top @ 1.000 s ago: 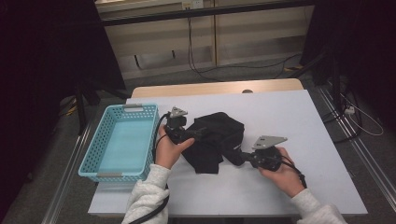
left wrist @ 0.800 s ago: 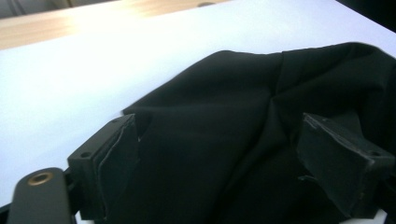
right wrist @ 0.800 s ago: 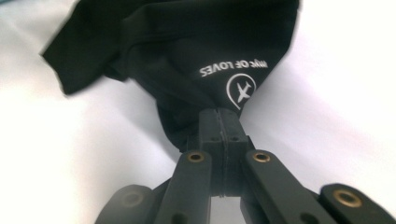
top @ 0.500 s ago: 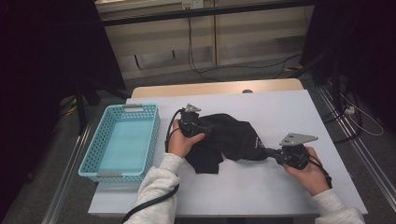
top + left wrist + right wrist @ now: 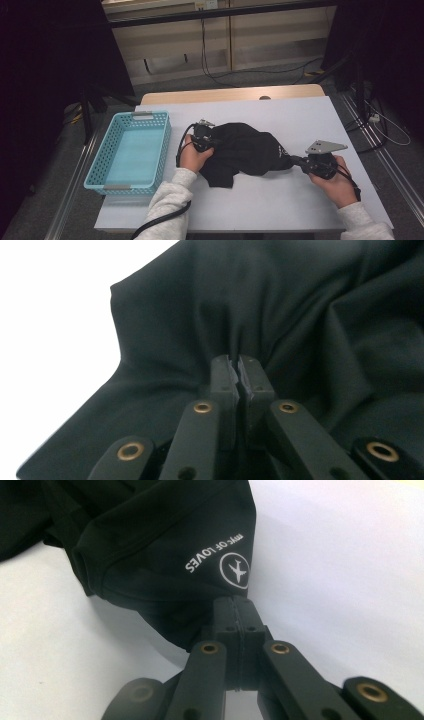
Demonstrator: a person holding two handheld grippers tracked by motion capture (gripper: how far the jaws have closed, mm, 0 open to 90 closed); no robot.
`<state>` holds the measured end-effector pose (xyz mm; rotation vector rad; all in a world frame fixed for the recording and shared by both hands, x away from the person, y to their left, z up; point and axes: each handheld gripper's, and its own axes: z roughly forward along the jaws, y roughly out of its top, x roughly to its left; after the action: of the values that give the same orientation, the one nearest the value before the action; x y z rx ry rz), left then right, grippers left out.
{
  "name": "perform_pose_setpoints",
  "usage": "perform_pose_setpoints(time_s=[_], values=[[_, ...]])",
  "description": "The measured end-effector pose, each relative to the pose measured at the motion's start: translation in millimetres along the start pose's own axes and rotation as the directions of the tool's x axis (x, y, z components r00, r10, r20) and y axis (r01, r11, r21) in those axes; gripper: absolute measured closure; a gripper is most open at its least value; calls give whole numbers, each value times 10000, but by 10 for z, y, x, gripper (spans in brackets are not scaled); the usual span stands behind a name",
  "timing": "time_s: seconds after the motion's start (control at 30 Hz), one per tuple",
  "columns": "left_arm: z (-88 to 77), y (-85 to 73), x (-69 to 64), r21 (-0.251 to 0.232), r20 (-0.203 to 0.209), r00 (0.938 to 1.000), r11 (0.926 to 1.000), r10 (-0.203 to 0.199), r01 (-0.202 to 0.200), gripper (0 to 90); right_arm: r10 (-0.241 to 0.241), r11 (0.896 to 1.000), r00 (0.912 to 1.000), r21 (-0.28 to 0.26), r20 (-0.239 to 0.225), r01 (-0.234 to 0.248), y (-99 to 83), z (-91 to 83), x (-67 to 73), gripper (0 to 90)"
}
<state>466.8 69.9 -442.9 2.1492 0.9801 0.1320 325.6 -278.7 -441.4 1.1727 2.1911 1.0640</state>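
Black garment (image 5: 245, 150) stretches between left hand-held gripper (image 5: 210, 141) and right hand-held gripper (image 5: 295, 161).

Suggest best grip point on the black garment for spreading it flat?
Pinch edges at opposite ends, coming in low from each side. The black garment lies bunched on the table; the right gripper is shut on its printed end, and the left gripper has just closed on a fold.

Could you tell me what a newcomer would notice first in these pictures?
A black garment lies mid-table, pinched at its left by the left gripper and at its right by the right gripper, beside a small white logo. A light blue basket sits at the table's left edge.
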Motion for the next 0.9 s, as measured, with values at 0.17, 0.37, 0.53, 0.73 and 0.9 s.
perform_pose_setpoints(time_s=[0.17, 0.37, 0.53, 0.73, 0.9], values=[[-219, -47, -72, -155, 171, 9998, 9998, 90, -87, 874, -58, 10000, 9999, -43, 100, 59, 19, 37, 5, 900], [-439, -199, -152, -40, 618, 9980, 9999, 121, -119, 878, 104, 9999, 9999, 49, 22, -104, 32, 67, -7, 897], [-536, -325, -162, 145, 625, 9980, 9999, -29, 20, 880, 306, 9993, 9995, -210, -38, -307, 87, 84, -7, 772], [-634, -361, -146, 127, 444, 9990, 9999, 97, -103, 875, 691, 9976, 9974, -64, 202, -690, 158, 210, 45, 556], [-608, -294, -121, -321, 11, 9997, 9992, 236, -235, 754, 609, 9948, 9981, 814, -11, -606, 97, 356, 115, 548]])
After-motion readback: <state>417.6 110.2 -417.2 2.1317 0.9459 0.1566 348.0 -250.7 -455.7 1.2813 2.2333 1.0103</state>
